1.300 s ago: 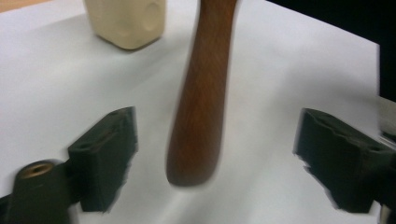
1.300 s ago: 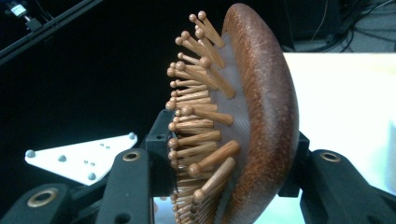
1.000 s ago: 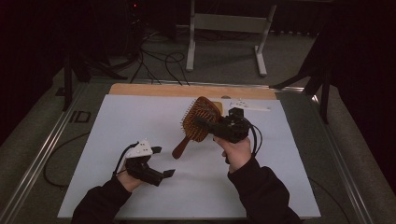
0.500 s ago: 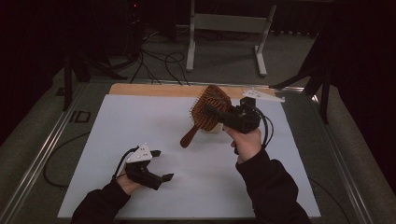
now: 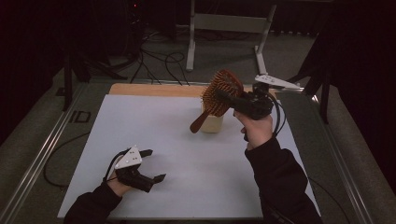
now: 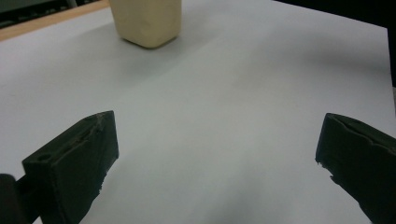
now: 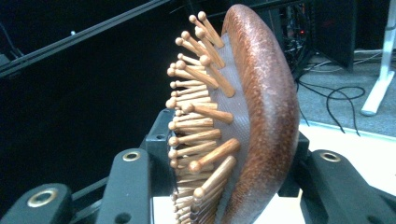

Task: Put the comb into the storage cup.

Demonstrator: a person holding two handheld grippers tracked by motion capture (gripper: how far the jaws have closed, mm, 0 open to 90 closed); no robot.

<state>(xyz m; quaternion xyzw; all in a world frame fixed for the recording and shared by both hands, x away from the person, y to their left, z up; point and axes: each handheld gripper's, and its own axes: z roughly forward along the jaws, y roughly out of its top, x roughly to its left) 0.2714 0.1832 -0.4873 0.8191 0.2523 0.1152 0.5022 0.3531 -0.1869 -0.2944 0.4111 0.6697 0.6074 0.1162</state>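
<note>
Near-left of the white mat: your left gripper (image 5: 150, 165) – jaws wide, nothing between them, low over the mat (image 5: 154, 126).
Mat centre-back: cream block (image 5: 212, 122) – upright, apart from both grippers.
Above the block: wooden hairbrush (image 5: 218, 95) – handle sloping down-left.
Right: your right gripper (image 5: 229, 99) – clamped on the brush head, raised.

Right gripper (image 5: 229, 99) is up above the far side of the table (image 5: 187, 182), hairbrush (image 5: 219, 93) between its jaws, handle slanting down-left. The block (image 5: 212, 122) sits just below it. Left gripper (image 5: 152, 165) hangs low, near-left, well apart.
</note>
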